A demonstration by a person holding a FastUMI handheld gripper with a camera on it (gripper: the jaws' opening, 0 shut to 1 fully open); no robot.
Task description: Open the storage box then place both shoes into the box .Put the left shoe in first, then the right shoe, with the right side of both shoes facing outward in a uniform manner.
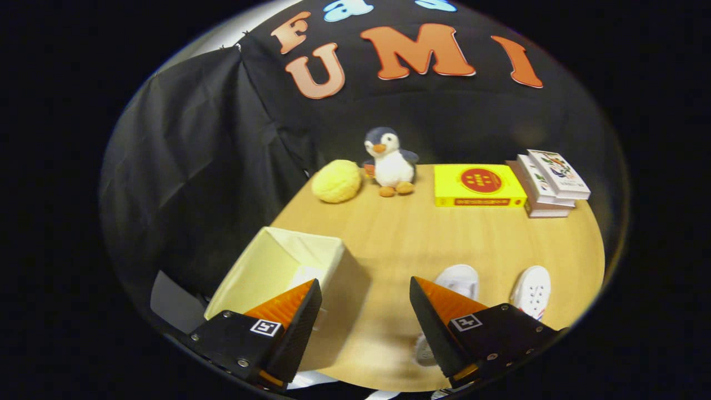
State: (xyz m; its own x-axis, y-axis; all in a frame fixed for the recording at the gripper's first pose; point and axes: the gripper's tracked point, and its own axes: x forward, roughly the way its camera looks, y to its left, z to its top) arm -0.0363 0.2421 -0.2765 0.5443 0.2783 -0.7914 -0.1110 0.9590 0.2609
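Held above the wooden table (400,239), the gripper (365,300) is spread wide, empty. White sneakers (461,278) look light, pliable; the heel collar is judged the firmest hold.

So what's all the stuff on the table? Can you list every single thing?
storage box: one, pale cream, open on top, at the table's near left, just ahead of the left finger.
shoes: two, white, side by side at the near right; one partly behind the right finger, the other beyond it.
plush ball: one, yellow, at the far side, left of the penguin.
toy penguin: one, grey and white with orange feet, standing at the far edge.
flat box: one, yellow with a red circle, right of the penguin.
books: a small stack, pale covers, far right.
table: one, light wood.
claw: one, fingers apart, holding nothing.
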